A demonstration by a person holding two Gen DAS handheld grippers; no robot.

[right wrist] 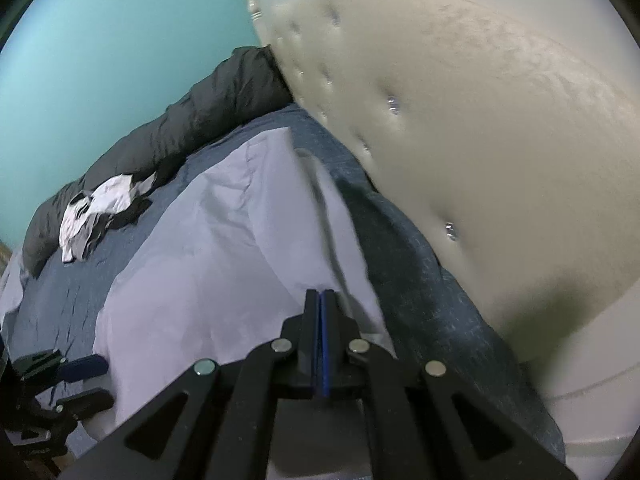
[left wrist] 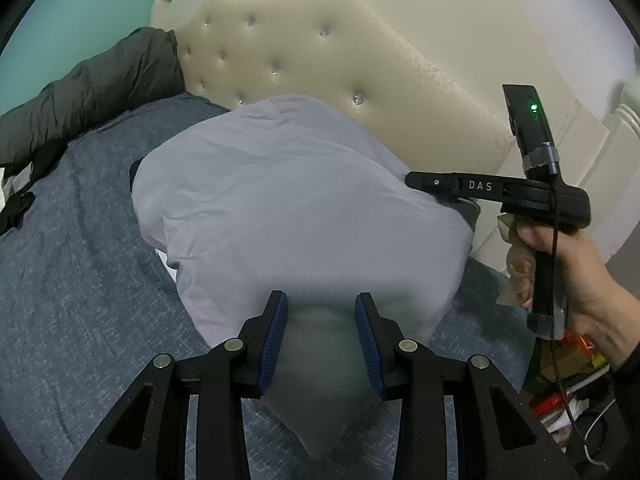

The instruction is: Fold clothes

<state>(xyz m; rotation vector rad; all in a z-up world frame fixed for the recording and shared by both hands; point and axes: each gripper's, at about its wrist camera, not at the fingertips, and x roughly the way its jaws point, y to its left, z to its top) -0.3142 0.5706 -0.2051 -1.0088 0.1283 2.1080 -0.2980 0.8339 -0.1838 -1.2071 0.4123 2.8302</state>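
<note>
A pale lavender garment (left wrist: 288,200) is raised off the blue bed like a tent. A thick bunch of its near end fills the gap between the blue pads of my left gripper (left wrist: 322,312), which is shut on it. At the right a person's hand (left wrist: 580,264) holds my right gripper (left wrist: 412,180), its tip at the garment's far right edge. In the right wrist view the right gripper (right wrist: 322,296) has its pads pressed together, and a blurred ridge of the garment (right wrist: 200,260) runs up to them. The left gripper (right wrist: 86,384) shows at the lower left.
The blue bedspread (left wrist: 80,280) lies under the garment. A cream tufted headboard (left wrist: 320,52) stands right behind it. A dark quilted cover (right wrist: 192,124) lies along the far side, with a crumpled white and black garment (right wrist: 100,208) beside it. Clutter and cables (left wrist: 568,384) sit past the bed's right edge.
</note>
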